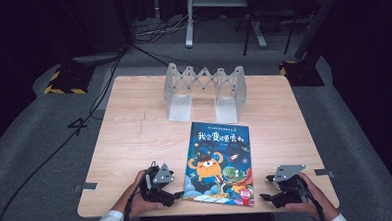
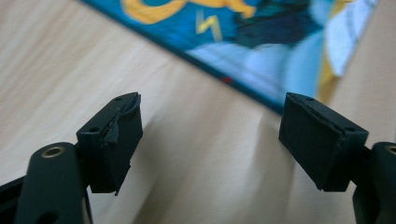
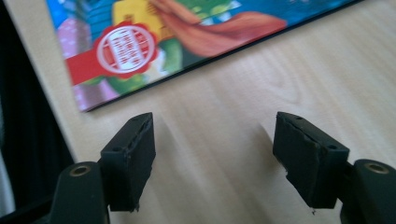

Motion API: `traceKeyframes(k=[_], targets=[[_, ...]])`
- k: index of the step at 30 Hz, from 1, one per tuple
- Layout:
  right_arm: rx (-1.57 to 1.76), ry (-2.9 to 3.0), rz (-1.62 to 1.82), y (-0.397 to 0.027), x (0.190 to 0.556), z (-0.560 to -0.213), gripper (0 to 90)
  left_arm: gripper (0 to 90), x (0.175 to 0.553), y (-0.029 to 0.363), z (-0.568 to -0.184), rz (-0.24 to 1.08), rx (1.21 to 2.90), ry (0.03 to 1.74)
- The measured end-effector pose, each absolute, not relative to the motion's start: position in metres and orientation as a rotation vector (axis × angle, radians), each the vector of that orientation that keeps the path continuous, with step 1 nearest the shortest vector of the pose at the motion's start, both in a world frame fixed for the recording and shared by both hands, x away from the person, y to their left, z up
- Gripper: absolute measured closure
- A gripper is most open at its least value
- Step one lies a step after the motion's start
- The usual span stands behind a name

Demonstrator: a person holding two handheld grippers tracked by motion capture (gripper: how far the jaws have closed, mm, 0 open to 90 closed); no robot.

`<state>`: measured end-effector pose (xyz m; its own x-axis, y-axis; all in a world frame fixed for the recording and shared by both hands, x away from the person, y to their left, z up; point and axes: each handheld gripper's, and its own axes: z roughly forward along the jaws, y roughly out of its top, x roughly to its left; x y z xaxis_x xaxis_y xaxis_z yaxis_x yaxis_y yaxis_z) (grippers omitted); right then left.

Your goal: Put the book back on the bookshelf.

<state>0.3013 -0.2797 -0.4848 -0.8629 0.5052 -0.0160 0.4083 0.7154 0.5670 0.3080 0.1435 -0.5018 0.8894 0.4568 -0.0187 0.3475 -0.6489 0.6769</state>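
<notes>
A children's picture book (image 1: 218, 163) with a blue cartoon cover lies flat near the table's front edge, slightly tilted. My left gripper (image 1: 176, 194) rests on the table just left of the book's lower left corner, jaws open and empty. In the left gripper view the gripper (image 2: 210, 140) faces the book's edge (image 2: 243, 51) a short way off. My right gripper (image 1: 265, 195) sits right of the book's lower right corner, open and empty. In the right gripper view the gripper (image 3: 212, 156) points at the book's corner with the red seal (image 3: 123, 49).
A grey folding accordion bookstand (image 1: 204, 90) stands at the back middle of the wooden table (image 1: 130, 138). Beyond the table are cables on the floor (image 1: 60, 146), a yellow-black striped base (image 1: 62, 84) and stand legs.
</notes>
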Motion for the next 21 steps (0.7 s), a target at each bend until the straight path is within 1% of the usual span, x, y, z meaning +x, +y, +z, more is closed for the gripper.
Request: traceKeyframes(k=[4,5,6,7,8,10,12,15,17,19,20,21], targets=[[0.724,2.808,0.76,-0.275,0.295,-0.48,31.6,21.1,0.305,0.135,-0.502,0.193,2.338,0.559],[0.741,2.819,0.725,-0.273,0.296,-0.478,35.6,21.2,0.303,0.131,-0.502,0.183,2.336,0.543],[0.741,2.819,0.725,-0.273,0.296,-0.478,35.6,20.8,0.303,0.131,-0.502,0.183,2.336,0.543],[0.748,2.828,0.702,-0.272,0.296,-0.477,37.7,20.8,0.302,0.128,-0.503,0.181,2.338,0.535],[0.765,2.845,0.645,-0.268,0.297,-0.474,42.0,19.0,0.302,0.126,-0.503,0.181,2.337,0.532],[0.769,2.853,0.627,-0.267,0.297,-0.473,42.9,18.8,0.3,0.121,-0.503,0.178,2.338,0.52],[0.778,2.882,0.544,-0.263,0.299,-0.469,48.2,17.1,0.3,0.12,-0.504,0.174,2.335,0.524],[0.774,2.899,0.511,-0.262,0.3,-0.468,50.1,17.0,0.3,0.12,-0.505,0.178,2.324,0.51],[0.756,2.927,0.428,-0.255,0.3,-0.465,57.9,17.0,0.3,0.12,-0.505,0.178,2.324,0.51],[0.744,2.932,0.405,-0.253,0.3,-0.464,58.8,17.0,0.3,0.121,-0.505,0.178,2.324,0.511],[0.747,2.944,0.362,-0.249,0.3,-0.463,62.2,17.0,0.3,0.12,-0.505,0.178,2.324,0.511],[0.747,2.944,0.362,-0.249,0.3,-0.463,62.2,17.0,0.3,0.121,-0.505,0.178,2.324,0.511]])
